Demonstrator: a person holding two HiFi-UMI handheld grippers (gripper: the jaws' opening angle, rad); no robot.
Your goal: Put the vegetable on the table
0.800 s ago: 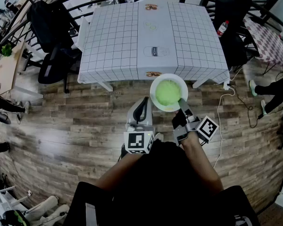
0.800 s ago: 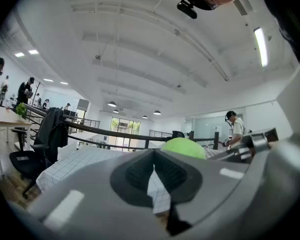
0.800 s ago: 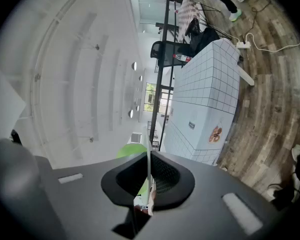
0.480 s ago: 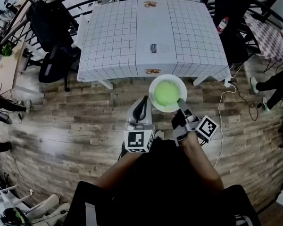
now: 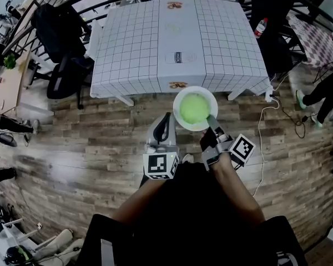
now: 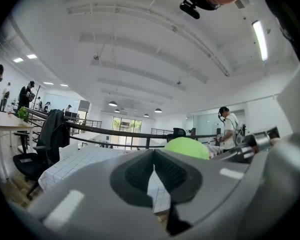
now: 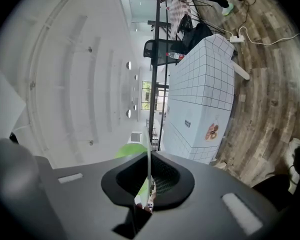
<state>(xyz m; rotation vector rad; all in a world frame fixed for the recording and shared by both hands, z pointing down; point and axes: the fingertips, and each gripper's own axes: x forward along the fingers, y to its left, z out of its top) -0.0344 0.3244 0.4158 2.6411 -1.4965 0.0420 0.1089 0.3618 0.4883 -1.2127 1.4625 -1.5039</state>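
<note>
Centre frame, right gripper (image 5: 211, 121) clamps the round white plate (image 5: 176, 101) by its rim, round green vegetable (image 5: 194, 108) aboard, now edged closer to the white grid-cloth table (image 5: 133, 49); left gripper (image 5: 167, 118) looks shut, empty

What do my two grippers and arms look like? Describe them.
Both the left gripper and the right gripper have grey moulded bodies with dark ribbed pads inside the jaws. Each carries a cube printed with black-and-white square markers: left cube, right cube. The person wears a dark top; the forearms are unsleeved.
</note>
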